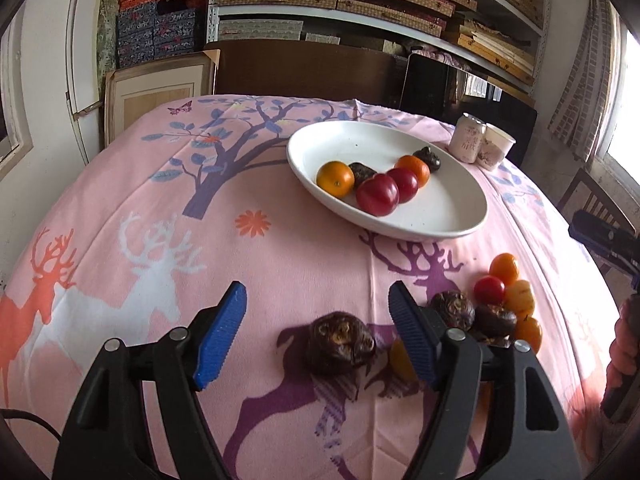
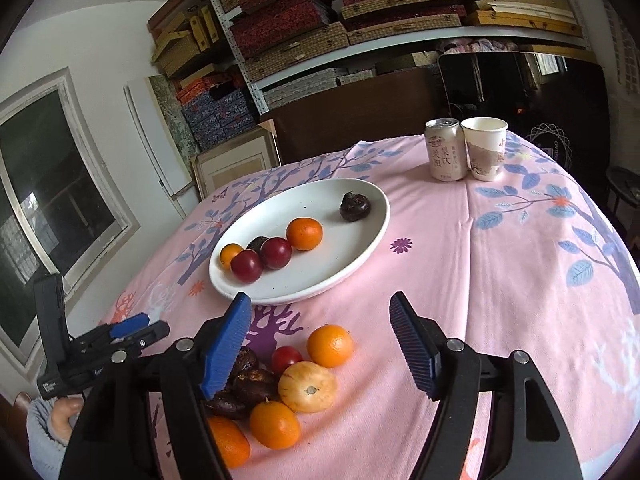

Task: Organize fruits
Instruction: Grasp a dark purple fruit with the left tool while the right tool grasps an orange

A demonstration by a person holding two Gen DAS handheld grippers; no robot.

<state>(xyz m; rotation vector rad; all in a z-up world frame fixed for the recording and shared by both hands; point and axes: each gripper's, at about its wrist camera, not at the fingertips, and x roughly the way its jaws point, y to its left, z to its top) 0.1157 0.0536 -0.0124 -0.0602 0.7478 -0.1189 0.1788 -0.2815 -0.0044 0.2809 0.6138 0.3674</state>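
A surface draped in a pink cloth fills both views, and a white plate with six fruits is seen at upper centre. Both the left tool and the right tool are held spread apart, gripping nothing. A dark chestnut lies between the left fingers at lower centre, and a loose fruit pile is seen at lower left of the right view.

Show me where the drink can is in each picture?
Left wrist view: the drink can stands far right, beyond the white plate, touching the paper cup.
Right wrist view: the can stands upper middle, left of the cup, beyond the plate.
Shared landmark: the white plate of fruit.
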